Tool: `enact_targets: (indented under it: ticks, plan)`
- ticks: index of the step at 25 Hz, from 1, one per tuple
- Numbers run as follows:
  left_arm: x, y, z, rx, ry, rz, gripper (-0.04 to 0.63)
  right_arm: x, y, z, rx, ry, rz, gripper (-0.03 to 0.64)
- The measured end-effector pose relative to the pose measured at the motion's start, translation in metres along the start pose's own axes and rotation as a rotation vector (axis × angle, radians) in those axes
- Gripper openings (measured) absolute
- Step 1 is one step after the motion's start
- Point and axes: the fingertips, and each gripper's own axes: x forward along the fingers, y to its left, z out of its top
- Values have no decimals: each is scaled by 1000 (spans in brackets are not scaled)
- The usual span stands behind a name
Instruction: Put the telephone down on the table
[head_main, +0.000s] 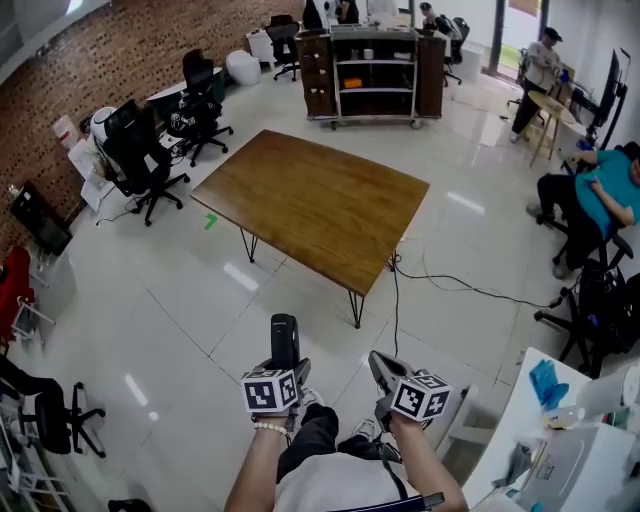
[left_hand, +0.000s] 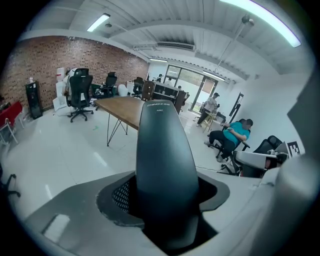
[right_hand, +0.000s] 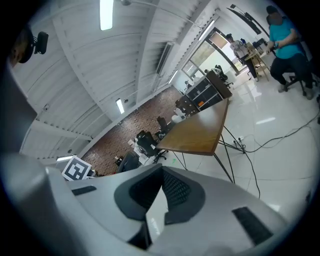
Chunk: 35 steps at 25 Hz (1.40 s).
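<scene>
A black cordless telephone stands upright between the jaws of my left gripper, which is shut on its lower end. In the left gripper view the telephone fills the middle and rises out of the left gripper. The wooden table on thin black legs stands a few steps ahead across the white floor, and its top is bare. My right gripper hovers beside the left one with its jaws closed together and nothing in them. The right gripper points toward the table.
Black office chairs stand left of the table. A dark shelf unit is behind it. Cables trail on the floor at the table's right corner. A seated person is at the right, and a white desk at the bottom right.
</scene>
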Motion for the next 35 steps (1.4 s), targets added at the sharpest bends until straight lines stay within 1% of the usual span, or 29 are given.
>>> enact_targets:
  ticks: [6,13,17,22,28,32,35]
  plan:
    - [21,-9,23,3,-17,-34,298,5,-16,14,-4,-11,-27,2]
    - [60,-14,49,17,-6,-73,298,19,-37,40,-16,-37,-67,2]
    - [82,-7,72,23,0,-88,298,37,-46,56,-18,-44,-84,2]
    - [110,0,113,27,-3,-105,298,59,-59,87,-25,-65,-115,2]
    - [133,9,157,45,3,-139,298,95,-58,120,-27,-86,-137,3]
    - [147,20,175,53,10,-154,298,114,-59,127,-31,-83,-155,3]
    - [156,26,183,64,18,-164,298,124,-61,135,-33,-100,-171,2]
